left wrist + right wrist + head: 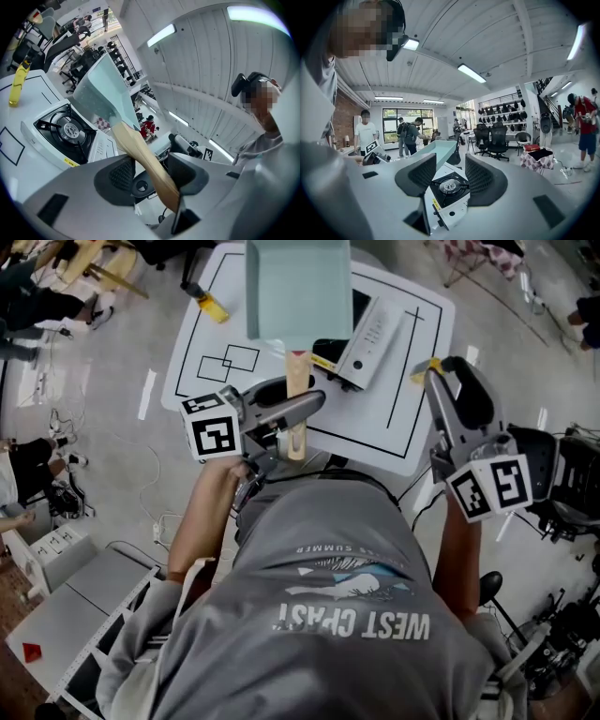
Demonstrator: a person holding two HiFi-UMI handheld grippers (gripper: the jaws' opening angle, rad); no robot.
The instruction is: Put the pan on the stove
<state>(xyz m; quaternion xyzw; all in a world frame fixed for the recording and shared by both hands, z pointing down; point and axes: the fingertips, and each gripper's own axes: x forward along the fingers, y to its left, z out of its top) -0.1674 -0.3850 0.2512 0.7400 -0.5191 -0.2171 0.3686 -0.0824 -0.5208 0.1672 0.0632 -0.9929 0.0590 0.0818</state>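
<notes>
1 pan (pixel 298 287) in L gripper (pixel 292 416).

Bright, even ceiling strip lights (pixel 471 73); soft shadows; fisheye bending, dark corners in gripper views.

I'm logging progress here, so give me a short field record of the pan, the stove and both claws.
pan: light teal, square, held in the air near the stove, not on it
left claw: shut on the pan's wooden handle
right claw: open, empty, facing the stove
stove: white, single burner, on the table, nothing on it
task: pan not yet placed
</notes>
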